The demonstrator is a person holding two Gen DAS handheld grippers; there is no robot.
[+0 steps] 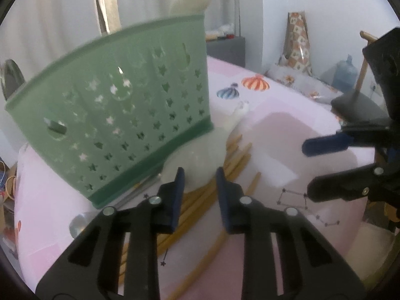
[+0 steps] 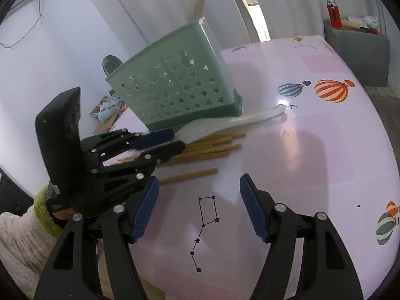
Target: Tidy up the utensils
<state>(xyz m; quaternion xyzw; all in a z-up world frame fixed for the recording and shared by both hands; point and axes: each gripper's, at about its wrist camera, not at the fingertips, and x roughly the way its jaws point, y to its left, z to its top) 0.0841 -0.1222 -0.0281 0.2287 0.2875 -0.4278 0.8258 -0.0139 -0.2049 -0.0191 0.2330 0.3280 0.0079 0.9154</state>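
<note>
A green perforated utensil basket (image 1: 120,115) (image 2: 180,87) stands on the pink table, holding a pale spoon (image 1: 190,0) (image 2: 196,1) and a metal spoon (image 1: 10,80) (image 2: 111,63). A pale plastic spoon (image 1: 197,155) (image 2: 225,122) lies beside its base, over several wooden chopsticks (image 1: 235,160) (image 2: 212,145). My left gripper (image 1: 200,175) (image 2: 172,141) is open, its jaws on either side of the pale spoon's bowl. My right gripper (image 2: 198,187) (image 1: 306,170) is open and empty above the table, near one lone chopstick (image 2: 190,175).
The pink table (image 2: 325,137) has balloon and constellation prints. A metal spoon bowl (image 1: 78,225) lies near the basket's base. A grey box (image 2: 360,50) with small items stands behind the table. A chair (image 1: 357,105) and water jug (image 1: 345,72) are at the right.
</note>
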